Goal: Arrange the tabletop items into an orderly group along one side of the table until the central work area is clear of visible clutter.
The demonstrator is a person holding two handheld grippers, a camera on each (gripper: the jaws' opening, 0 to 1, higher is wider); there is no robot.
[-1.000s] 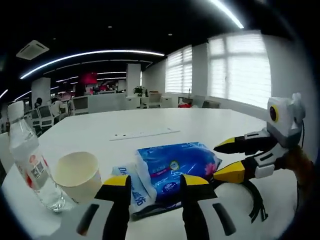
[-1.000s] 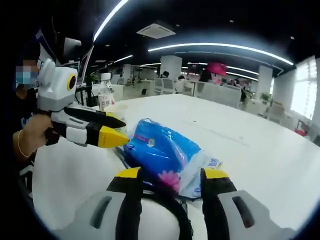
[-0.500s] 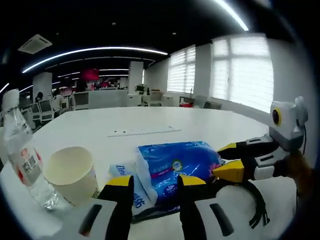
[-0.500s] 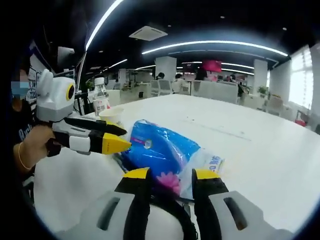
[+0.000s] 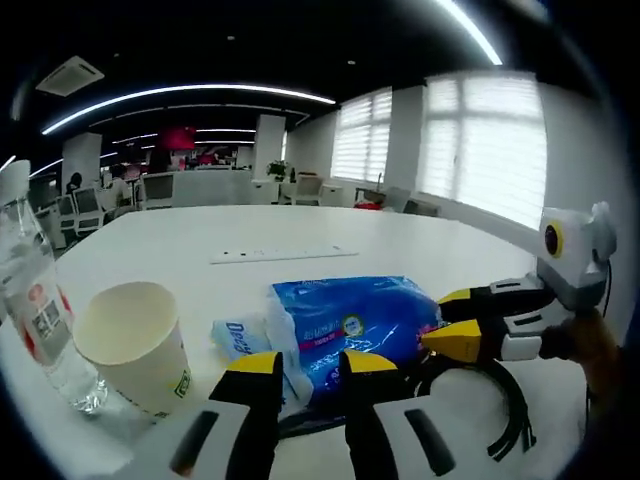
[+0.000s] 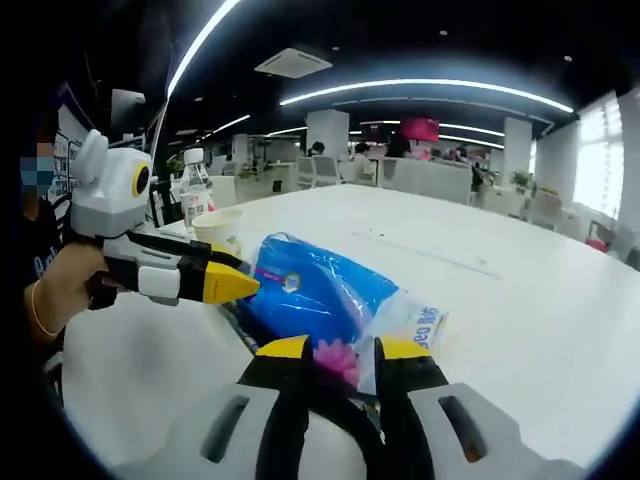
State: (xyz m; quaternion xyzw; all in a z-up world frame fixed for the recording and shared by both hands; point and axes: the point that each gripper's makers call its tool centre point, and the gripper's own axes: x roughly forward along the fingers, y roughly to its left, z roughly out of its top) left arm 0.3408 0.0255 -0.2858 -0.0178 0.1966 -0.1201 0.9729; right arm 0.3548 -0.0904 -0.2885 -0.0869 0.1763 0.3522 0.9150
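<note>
Tissues in one soft blue plastic pack point(image 5: 350, 325) lie on the white table point(image 5: 300, 240) between our two grippers, beside one flatter white-and-blue packet point(image 5: 240, 338) tucked partly under the pack. In the left gripper view, our left gripper point(image 5: 302, 367) has its yellow-tipped black jaws at a narrow gap, pinching the near edge of the blue pack's crinkled wrapper. In the right gripper view, our right gripper point(image 6: 341, 352) also has its jaws close together, nipping the pack's opposite end where a pink flower is printed. Each gripper appears in the other's view, touching the pack.

A black loop of cable point(image 5: 505, 400) lies on the table under the right gripper. Left of the pack stand one cream paper cup point(image 5: 135, 345), open and slightly tilted in the view, and one clear plastic water bottle point(image 5: 35, 320) with a red-and-white label, just beside each other. We count one thin white strip point(image 5: 272, 255) lying flat farther out on the table.
</note>
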